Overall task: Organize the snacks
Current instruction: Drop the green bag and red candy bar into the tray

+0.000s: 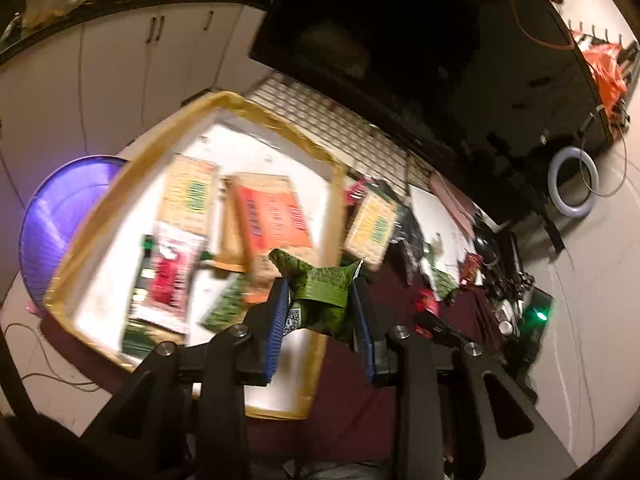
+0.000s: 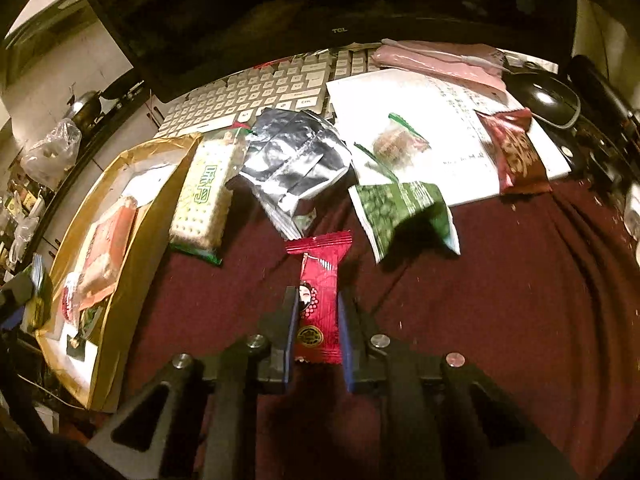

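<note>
My left gripper (image 1: pixel 320 292) is shut on a crumpled green snack packet (image 1: pixel 320 284), held in the air above the near right edge of a gold-rimmed box (image 1: pixel 132 176) with a white floor. Inside the box lie an orange packet (image 1: pixel 276 216), a red packet (image 1: pixel 170 280) and a cracker pack (image 1: pixel 190 196). My right gripper (image 2: pixel 318 300) is shut on a red candy wrapper (image 2: pixel 320 300) lying on the maroon cloth (image 2: pixel 500 300). Ahead of it lie a green pea packet (image 2: pixel 400 212), a silver foil bag (image 2: pixel 296 156) and a cracker pack (image 2: pixel 206 196) beside the box (image 2: pixel 136 240).
A white keyboard (image 2: pixel 272 88) and a dark monitor (image 2: pixel 320 0) stand behind the snacks. White paper (image 2: pixel 440 120) carries a small clear packet (image 2: pixel 396 140) and a dark red packet (image 2: pixel 516 152). A black mouse (image 2: pixel 548 96) lies at the right. A purple basin (image 1: pixel 52 224) sits left of the box.
</note>
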Available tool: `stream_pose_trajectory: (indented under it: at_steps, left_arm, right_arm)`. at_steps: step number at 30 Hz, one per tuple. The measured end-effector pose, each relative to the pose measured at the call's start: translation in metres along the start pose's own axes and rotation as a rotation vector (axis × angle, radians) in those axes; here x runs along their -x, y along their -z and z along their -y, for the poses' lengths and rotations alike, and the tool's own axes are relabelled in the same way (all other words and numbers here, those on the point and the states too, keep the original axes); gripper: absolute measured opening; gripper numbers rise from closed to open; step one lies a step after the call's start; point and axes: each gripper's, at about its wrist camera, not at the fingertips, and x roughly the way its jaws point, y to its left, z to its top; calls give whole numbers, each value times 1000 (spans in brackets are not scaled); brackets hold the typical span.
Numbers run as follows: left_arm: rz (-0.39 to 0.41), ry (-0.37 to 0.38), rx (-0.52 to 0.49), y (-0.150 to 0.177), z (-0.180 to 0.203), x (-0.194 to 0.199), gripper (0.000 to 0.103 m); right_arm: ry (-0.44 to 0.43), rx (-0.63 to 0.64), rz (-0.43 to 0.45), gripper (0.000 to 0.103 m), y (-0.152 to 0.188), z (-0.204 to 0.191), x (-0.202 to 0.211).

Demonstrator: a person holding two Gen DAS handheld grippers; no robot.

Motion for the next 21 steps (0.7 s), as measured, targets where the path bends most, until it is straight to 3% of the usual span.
stream_pose_trajectory:
  at_steps: [6, 14, 21]
  left_arm:
    - [31, -44, 52, -6, -32, 10, 33]
    - [41, -82, 55, -34, -52, 4, 33]
    - [-16, -114, 36, -63, -64, -26, 33]
  right_arm:
    - [-183, 1, 68, 16, 6, -21, 28]
    - [-347, 123, 39, 16, -15, -88, 17]
    - [-312, 185, -1, 16, -51, -131, -30]
